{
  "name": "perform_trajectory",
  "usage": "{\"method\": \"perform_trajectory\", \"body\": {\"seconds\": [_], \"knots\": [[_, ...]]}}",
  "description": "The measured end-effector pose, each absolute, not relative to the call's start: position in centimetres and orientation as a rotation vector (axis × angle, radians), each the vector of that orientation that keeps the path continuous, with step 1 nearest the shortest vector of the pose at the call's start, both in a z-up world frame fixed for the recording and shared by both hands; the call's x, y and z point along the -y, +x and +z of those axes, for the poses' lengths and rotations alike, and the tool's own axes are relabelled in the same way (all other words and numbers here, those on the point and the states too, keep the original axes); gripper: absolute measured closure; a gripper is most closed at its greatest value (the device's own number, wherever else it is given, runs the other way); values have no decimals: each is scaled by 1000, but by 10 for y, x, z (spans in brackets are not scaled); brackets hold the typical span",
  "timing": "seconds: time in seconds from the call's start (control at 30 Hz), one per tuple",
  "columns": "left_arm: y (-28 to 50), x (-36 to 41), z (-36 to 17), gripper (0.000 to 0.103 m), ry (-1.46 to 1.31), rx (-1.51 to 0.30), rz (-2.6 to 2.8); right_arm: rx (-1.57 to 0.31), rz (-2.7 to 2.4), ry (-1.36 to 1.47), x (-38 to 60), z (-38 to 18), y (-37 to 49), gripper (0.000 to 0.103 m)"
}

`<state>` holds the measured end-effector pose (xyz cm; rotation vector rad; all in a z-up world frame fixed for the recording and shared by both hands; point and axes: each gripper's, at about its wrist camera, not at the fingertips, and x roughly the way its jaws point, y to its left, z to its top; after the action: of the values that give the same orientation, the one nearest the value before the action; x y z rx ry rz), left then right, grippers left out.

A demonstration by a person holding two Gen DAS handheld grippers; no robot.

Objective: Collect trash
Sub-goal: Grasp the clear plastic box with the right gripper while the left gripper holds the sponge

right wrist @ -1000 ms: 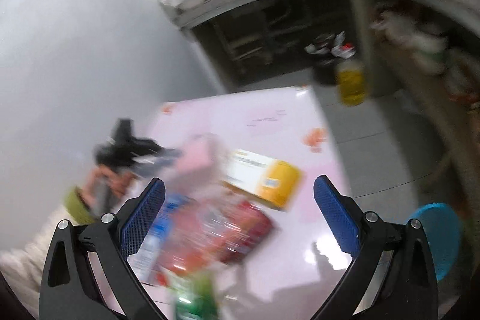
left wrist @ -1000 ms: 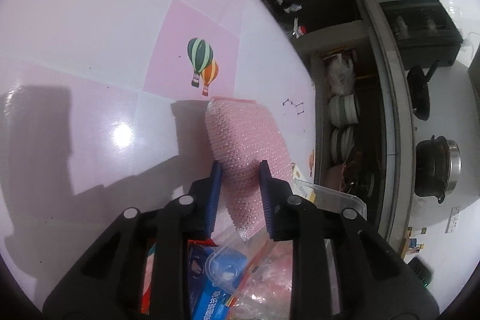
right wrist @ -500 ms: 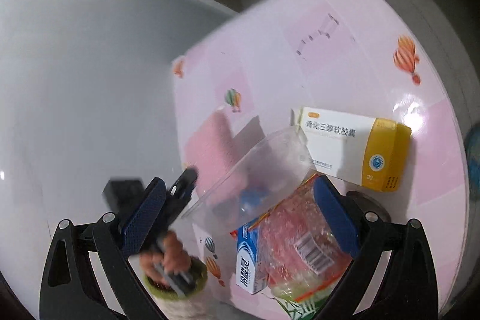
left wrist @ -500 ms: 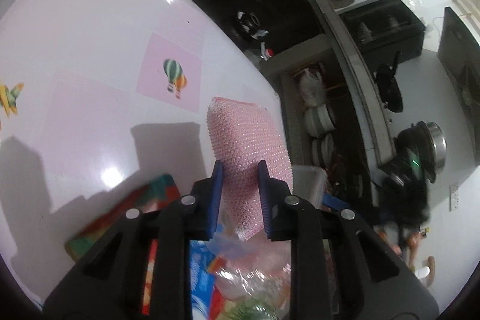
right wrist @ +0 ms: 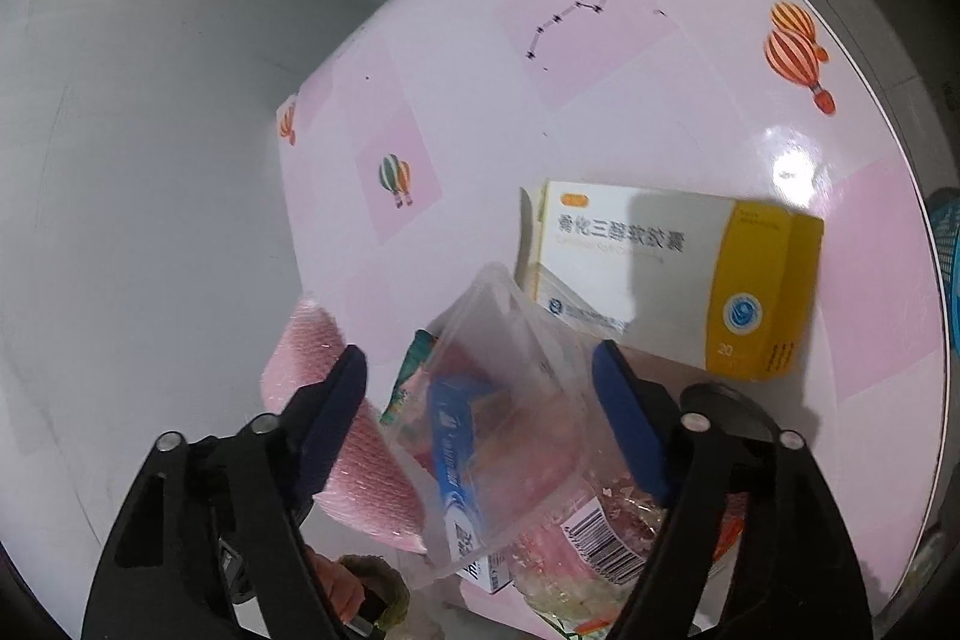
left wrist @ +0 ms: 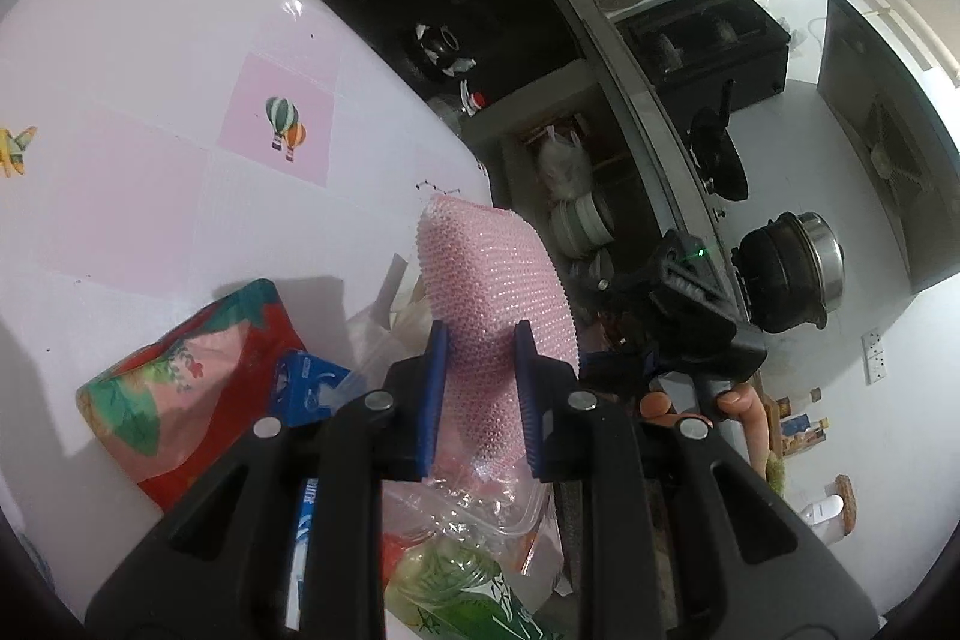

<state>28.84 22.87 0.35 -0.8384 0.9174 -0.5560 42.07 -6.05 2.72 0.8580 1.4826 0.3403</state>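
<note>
The pink table (right wrist: 630, 112) lies under both grippers. Beyond the right gripper (right wrist: 480, 418) sits a white and yellow medicine box (right wrist: 666, 280). The left gripper (left wrist: 478, 388) pinches a pink bubble-wrap sheet (left wrist: 492, 280), which sticks out ahead of it. The right gripper's jaws are closing around a clear plastic tub (right wrist: 510, 388) between them, though the pads do not look pressed on it. The tub is thin and slippery, so it might squash or pop out and knock the blue box (right wrist: 456, 460) under it.
</note>
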Motion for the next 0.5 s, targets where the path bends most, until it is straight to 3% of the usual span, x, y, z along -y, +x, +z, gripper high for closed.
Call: {"method": "perform_trajectory", "body": {"seconds": [0.2,0.5], "knots": [[275,-243,20,83,-831,-830,-527,-1482,329,814,70,29,411,37],[249,-262,44,83,-790,-726,-478,-1516,353,606,66,27,410,70]]}}
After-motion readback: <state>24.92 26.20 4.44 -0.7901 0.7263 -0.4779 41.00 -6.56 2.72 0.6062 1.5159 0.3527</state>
